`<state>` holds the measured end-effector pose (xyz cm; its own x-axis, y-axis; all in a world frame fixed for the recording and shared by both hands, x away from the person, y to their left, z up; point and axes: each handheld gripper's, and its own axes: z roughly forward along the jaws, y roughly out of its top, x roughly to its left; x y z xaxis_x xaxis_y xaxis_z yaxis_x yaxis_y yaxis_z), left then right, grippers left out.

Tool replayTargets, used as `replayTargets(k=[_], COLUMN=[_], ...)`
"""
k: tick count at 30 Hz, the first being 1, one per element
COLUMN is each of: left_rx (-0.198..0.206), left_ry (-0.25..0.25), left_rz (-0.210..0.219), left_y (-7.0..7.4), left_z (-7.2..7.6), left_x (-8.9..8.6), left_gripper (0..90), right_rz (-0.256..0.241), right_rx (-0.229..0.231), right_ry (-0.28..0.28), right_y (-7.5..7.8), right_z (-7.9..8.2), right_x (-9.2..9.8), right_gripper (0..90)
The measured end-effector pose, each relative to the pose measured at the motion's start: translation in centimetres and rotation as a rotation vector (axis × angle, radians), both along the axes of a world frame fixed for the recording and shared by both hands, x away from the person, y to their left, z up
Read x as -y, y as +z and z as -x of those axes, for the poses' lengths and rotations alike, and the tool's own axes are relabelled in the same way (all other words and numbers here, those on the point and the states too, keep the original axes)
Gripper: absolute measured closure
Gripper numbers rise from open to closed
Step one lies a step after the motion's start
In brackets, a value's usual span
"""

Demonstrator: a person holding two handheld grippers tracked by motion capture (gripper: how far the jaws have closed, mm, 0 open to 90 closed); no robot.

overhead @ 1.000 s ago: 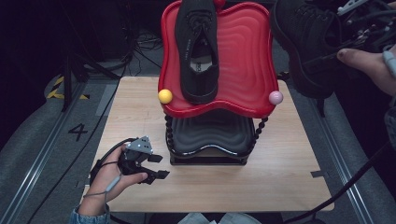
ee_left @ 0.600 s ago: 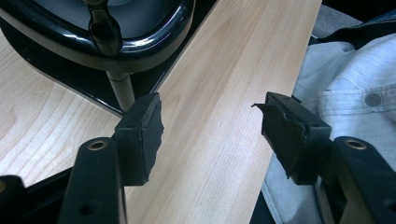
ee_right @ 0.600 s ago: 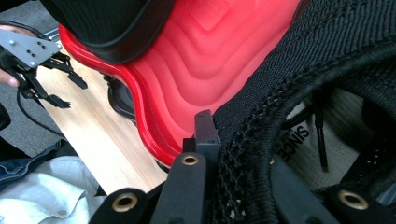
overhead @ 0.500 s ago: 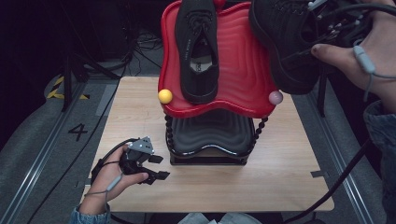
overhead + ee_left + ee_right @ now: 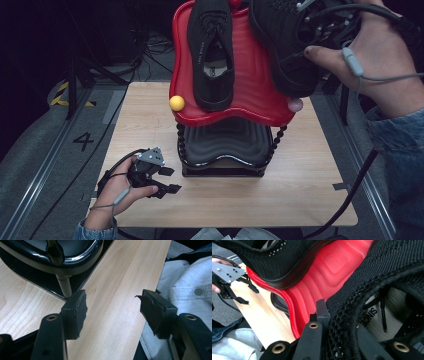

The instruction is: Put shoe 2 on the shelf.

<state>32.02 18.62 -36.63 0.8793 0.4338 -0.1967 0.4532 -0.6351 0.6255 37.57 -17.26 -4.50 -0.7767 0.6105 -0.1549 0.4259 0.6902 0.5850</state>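
Note:
A two-tier shoe rack stands mid-table, with a red wavy upper tier (image 5: 255, 85) over a black lower tier (image 5: 225, 142). One black knit shoe (image 5: 212, 55) lies on the left half of the red tier. My right gripper (image 5: 322, 27) holds a second black shoe (image 5: 282, 45) in the air over the right half of that tier. In the right gripper view its jaws (image 5: 337, 322) are shut on this shoe's collar (image 5: 387, 277), with the red tier (image 5: 324, 277) just beyond. My left gripper (image 5: 171, 180) rests open and empty on the table, front left of the rack.
A yellow ball (image 5: 176, 103) and a pink ball (image 5: 295, 104) cap the rack's front posts. The left gripper view shows bare wooden tabletop (image 5: 112, 290) between the jaws and the rack's black base (image 5: 62, 260) ahead. A dark floor with cables surrounds the table.
My right gripper has carried the black shoe leftward from beyond the rack's right edge to over the red tier's right side. The left gripper has stayed put.

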Motion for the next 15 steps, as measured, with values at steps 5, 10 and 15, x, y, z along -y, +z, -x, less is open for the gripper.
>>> replayTargets(k=[5,10,15], left_rx=[0.005,-0.002,-0.006], left_ry=[-0.005,-0.007,-0.005], left_rz=[-0.003,-0.006,-0.009], left_y=[0.0,0.0,-0.1], left_z=[0.0,0.0,0.0], left_x=[0.0,0.1,0.0], left_gripper=[38.6,38.5,38.5], right_rz=[0.013,0.032,0.048], right_rx=[0.001,0.012,0.022], right_ry=[0.006,0.001,0.013], right_y=[-0.2,-0.5,-0.9], right_z=[-0.3,-0.5,-0.6], right_x=[-1.3,-2.1,-2.8], right_gripper=[88.0,87.9,86.9])
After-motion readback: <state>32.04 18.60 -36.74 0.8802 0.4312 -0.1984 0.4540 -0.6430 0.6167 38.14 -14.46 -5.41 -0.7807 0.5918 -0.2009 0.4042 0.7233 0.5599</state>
